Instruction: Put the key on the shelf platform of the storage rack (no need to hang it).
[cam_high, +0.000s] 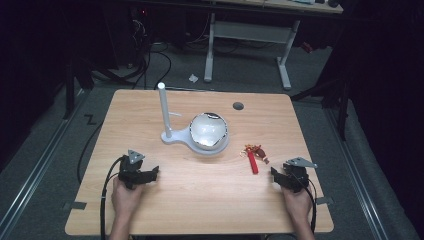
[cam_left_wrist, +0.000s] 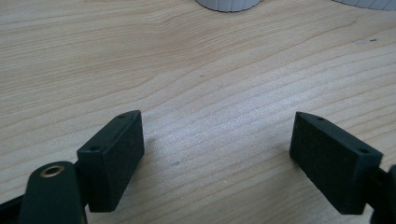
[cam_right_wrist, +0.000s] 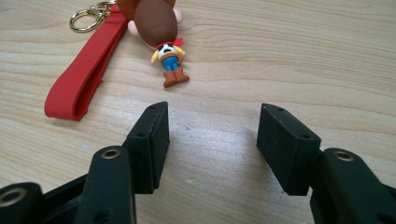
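A keychain with a red strap (cam_high: 254, 164) and a small cowboy figure (cam_high: 258, 150) lies on the wooden table right of centre. In the right gripper view the red strap (cam_right_wrist: 84, 74), its gold ring (cam_right_wrist: 84, 21) and the figure (cam_right_wrist: 163, 42) lie just beyond the jaws. My right gripper (cam_high: 276, 175) (cam_right_wrist: 212, 140) rests low near the front right, open with bare wood between its jaws. My left gripper (cam_high: 152, 173) (cam_left_wrist: 217, 154) sits at the front left, open wide over bare wood.
A white stand with an upright post (cam_high: 163, 110) and a round dish (cam_high: 209, 131) stands mid-table; its base edge (cam_left_wrist: 229, 4) appears ahead of the left gripper. A grey cable port (cam_high: 238, 105) lies near the far edge. Table legs and cables stand on the floor beyond.
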